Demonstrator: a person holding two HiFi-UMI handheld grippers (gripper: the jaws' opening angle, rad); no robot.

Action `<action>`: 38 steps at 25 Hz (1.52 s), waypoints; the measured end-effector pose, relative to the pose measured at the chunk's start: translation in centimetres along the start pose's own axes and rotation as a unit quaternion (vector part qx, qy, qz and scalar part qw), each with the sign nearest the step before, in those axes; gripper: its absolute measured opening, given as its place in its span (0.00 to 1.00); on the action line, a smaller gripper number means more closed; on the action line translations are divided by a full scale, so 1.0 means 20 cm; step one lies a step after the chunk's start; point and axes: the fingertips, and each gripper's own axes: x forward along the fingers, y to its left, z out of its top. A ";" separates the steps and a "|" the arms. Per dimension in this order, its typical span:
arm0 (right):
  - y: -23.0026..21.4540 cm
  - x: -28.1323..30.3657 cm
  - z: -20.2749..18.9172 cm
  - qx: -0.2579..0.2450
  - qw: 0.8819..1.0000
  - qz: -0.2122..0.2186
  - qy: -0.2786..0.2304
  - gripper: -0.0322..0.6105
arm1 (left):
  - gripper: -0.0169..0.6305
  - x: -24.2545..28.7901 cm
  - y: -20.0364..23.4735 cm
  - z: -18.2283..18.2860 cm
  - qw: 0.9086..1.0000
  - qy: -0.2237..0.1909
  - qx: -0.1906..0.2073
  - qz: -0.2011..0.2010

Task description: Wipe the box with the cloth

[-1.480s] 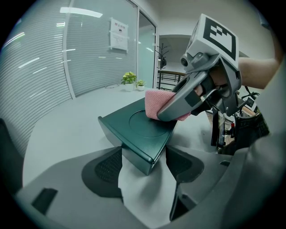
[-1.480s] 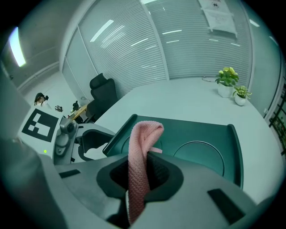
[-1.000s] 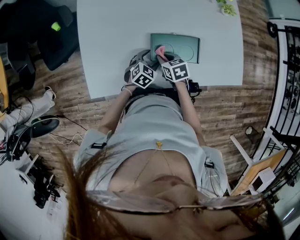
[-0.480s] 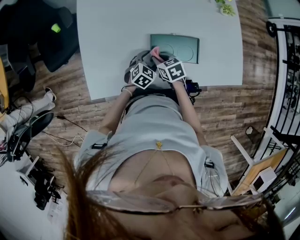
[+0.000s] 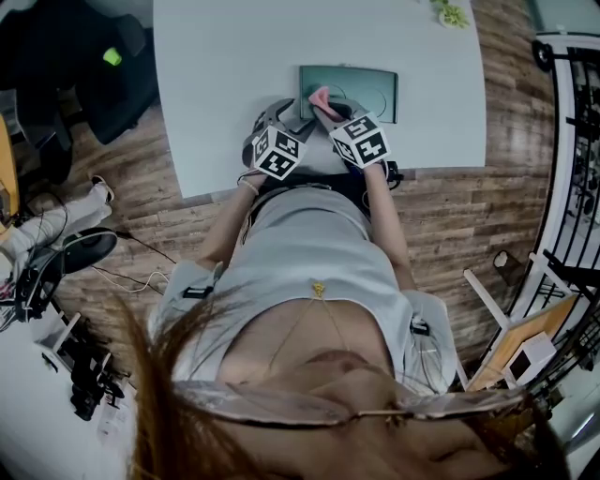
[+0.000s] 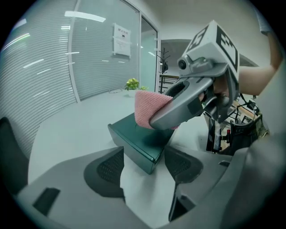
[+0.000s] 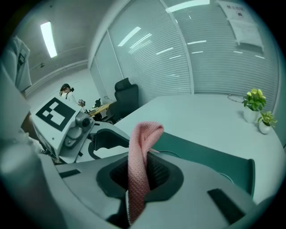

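A dark green flat box (image 5: pixel 361 92) lies on the pale table (image 5: pixel 216 75) near its front edge. My right gripper (image 5: pixel 324 105) is shut on a pink knitted cloth (image 5: pixel 320 96), held over the box's near left part. In the right gripper view the cloth (image 7: pixel 142 156) stands up between the jaws, with the box (image 7: pixel 210 156) behind it. My left gripper (image 5: pixel 285 114) is open at the box's left end. In the left gripper view its jaws straddle the near corner of the box (image 6: pixel 138 143), and the right gripper (image 6: pixel 192 96) presses the cloth (image 6: pixel 148 109) on the lid.
Small potted plants (image 5: pixel 453 14) (image 7: pixel 254 105) stand at the table's far right. A dark office chair (image 5: pixel 94 66) (image 7: pixel 127 96) is off the table's left side. Metal racks (image 5: pixel 572 141) are to the right. Cables and gear (image 5: pixel 56 281) lie on the wooden floor.
The right gripper swung the cloth left along the box, then back right and a little farther onto the lid. The left gripper shifted slightly left and stays at the box's end.
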 end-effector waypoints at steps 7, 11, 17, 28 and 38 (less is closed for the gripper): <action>-0.06 -0.20 0.08 -0.077 0.995 -0.023 -0.063 0.12 | 0.23 -0.18 0.02 0.24 0.996 -0.082 -0.022 0.013; -0.07 -0.33 0.14 -0.080 0.989 -0.047 -0.114 0.12 | 0.12 -0.24 -0.03 0.38 0.991 -0.130 -0.036 -0.002; -0.03 -0.52 0.25 -0.088 0.976 -0.076 -0.184 0.12 | 0.09 -0.39 -0.11 0.60 0.979 -0.199 -0.039 -0.020; 0.13 -0.87 0.55 -0.129 0.938 -0.109 -0.302 0.12 | 0.09 -0.68 -0.17 0.92 0.956 -0.291 -0.014 -0.023; 0.24 -0.99 0.64 -0.143 0.924 -0.117 -0.334 0.12 | 0.09 -0.83 -0.19 1.01 0.944 -0.330 0.000 -0.017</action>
